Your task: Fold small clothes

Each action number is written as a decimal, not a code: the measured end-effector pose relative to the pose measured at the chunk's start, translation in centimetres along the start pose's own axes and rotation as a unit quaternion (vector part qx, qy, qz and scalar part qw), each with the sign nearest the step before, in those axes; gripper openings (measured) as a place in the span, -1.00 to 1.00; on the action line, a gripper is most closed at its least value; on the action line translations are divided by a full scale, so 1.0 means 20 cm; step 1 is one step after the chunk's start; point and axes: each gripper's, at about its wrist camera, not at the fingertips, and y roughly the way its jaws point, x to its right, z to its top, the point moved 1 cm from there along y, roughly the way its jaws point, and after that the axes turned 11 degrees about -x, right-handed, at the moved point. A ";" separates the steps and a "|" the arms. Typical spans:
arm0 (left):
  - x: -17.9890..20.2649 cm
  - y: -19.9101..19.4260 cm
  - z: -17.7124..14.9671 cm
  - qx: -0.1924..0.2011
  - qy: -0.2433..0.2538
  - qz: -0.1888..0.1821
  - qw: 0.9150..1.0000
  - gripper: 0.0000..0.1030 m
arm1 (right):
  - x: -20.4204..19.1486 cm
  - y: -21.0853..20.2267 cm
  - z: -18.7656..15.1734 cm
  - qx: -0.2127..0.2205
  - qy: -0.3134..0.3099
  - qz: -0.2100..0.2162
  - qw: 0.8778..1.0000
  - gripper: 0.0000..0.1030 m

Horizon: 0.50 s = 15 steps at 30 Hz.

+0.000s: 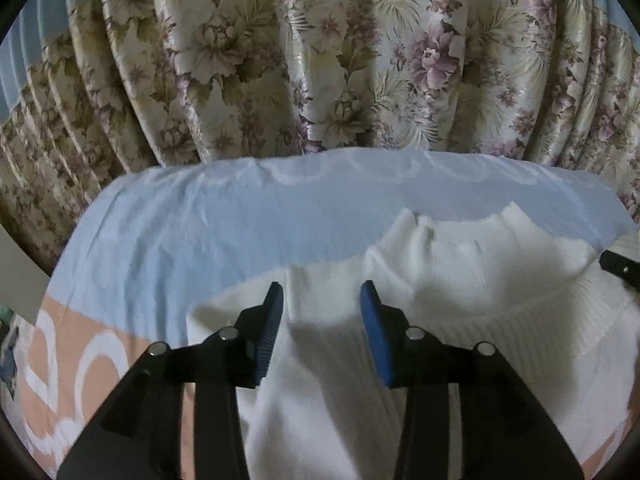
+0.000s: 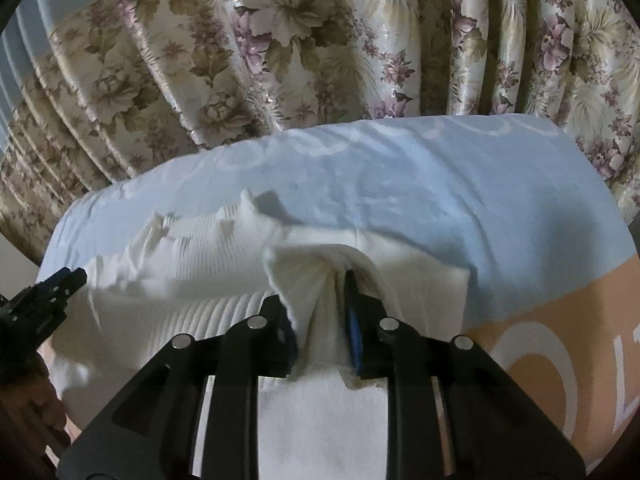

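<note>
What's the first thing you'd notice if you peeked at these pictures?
A soft white ribbed knit garment spreads across the pale blue and peach bedsheet, right in the middle. The right tool has a bunch of that white cloth between its blue pads, while the left tool hangs over it with nothing between its pads. Behind the bed, a big shiny flowered curtain fills the whole background.
</note>
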 end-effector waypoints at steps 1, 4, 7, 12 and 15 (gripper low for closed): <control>0.00 0.02 0.04 -0.001 0.001 0.004 1.000 -0.21 | 0.00 0.02 0.03 -0.004 0.000 0.000 1.000 -0.55; -0.01 0.03 0.11 0.002 -0.001 0.010 1.000 -0.21 | 0.00 0.06 0.11 -0.014 0.011 0.003 1.000 -0.43; -0.02 -0.01 0.13 0.014 -0.001 0.003 1.000 -0.21 | 0.01 0.08 0.18 -0.017 0.020 0.005 1.000 0.24; -0.01 -0.12 0.05 0.028 0.003 -0.026 0.999 -0.21 | 0.05 -0.02 0.22 0.016 0.026 -0.001 1.000 0.27; 0.04 -0.19 -0.06 0.031 0.016 -0.051 0.998 -0.19 | 0.07 -0.07 0.18 0.024 0.013 -0.006 1.000 0.28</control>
